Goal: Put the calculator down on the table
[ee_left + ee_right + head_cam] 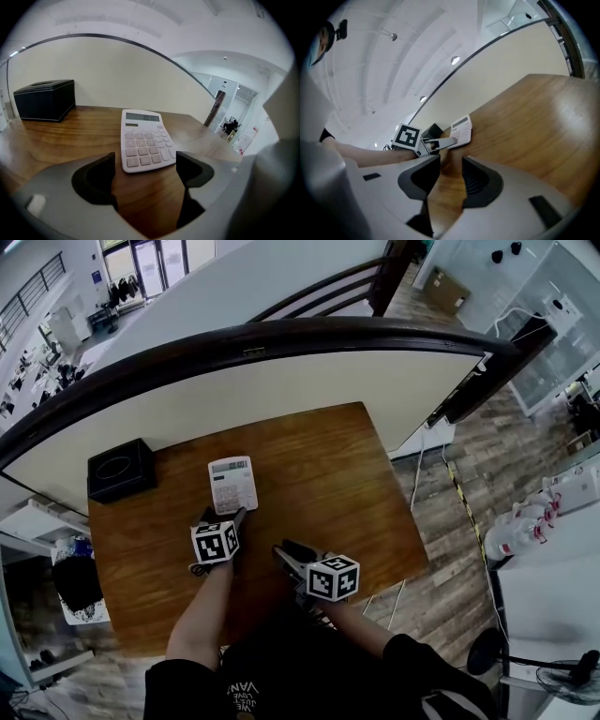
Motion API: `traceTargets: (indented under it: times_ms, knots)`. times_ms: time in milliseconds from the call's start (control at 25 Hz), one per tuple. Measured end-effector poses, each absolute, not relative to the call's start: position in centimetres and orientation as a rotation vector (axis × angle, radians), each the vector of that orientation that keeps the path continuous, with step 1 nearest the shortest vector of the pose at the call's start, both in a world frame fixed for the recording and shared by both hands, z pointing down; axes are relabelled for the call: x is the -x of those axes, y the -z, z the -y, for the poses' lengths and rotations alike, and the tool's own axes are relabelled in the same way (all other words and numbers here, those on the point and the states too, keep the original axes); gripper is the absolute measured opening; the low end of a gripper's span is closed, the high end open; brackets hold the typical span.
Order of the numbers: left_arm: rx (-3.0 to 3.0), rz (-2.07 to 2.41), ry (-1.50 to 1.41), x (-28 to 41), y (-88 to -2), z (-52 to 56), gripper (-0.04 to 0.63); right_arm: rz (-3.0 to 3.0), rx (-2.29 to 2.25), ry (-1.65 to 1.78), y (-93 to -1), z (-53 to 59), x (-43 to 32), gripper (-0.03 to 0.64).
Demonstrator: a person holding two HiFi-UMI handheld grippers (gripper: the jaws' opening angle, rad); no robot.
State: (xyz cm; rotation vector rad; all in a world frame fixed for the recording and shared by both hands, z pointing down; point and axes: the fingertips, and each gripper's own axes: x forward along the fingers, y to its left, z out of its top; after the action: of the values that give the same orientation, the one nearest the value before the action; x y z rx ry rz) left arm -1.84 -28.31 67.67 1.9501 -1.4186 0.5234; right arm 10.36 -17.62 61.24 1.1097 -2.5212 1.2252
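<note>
The white calculator [232,484] [144,139] [461,131] lies flat on the wooden table [328,484], keys up, display toward the far partition. My left gripper [225,516] [145,162] sits just behind its near edge, jaws wide open, one fingertip at each near corner and no pad pressing on it. In the right gripper view that left gripper [436,144] reaches toward the calculator from the left. My right gripper [289,552] [451,161] hovers over bare wood nearer the table's front, jaws a narrow gap apart with nothing between them.
A black box [121,469] [45,99] stands at the table's back left corner. A curved cream partition with a dark rail [309,371] runs behind the table. The table's right edge drops to wood flooring with cables [417,474].
</note>
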Motion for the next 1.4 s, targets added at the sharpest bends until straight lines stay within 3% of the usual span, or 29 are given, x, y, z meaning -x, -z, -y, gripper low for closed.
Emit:
traceTargets:
  times_ms: [600, 680, 760, 800, 1000, 1400]
  knots:
    - [-2.166, 1.252, -0.254, 2.8, -60.8, 24.1, 0.376, 2.532, -1.311, -1.096, -58.1, 15.2, -7.8, 0.118]
    - [-2.196, 1.237, -0.235, 3.4, -59.9, 23.0, 0.313, 2.539, -1.331, -1.076, -57.6, 14.9, -7.3, 0.118]
    - [-2.234, 1.224, -0.235, 4.0, -59.1, 21.8, 0.172, 2.543, -1.352, -1.054, -57.0, 14.5, -6.7, 0.117]
    - [-2.253, 1.216, -0.239, 4.2, -58.8, 21.3, 0.144, 2.545, -1.363, -1.045, -56.8, 14.3, -6.4, 0.117]
    - [-2.335, 1.172, -0.236, 5.2, -57.2, 18.8, 0.06, 2.544, -1.417, -1.005, -55.8, 13.2, -5.1, 0.117]
    - [-2.471, 0.988, -0.235, 7.0, -55.2, 13.5, 0.012, 2.531, -1.513, -0.935, -55.0, 10.2, -2.6, 0.117]
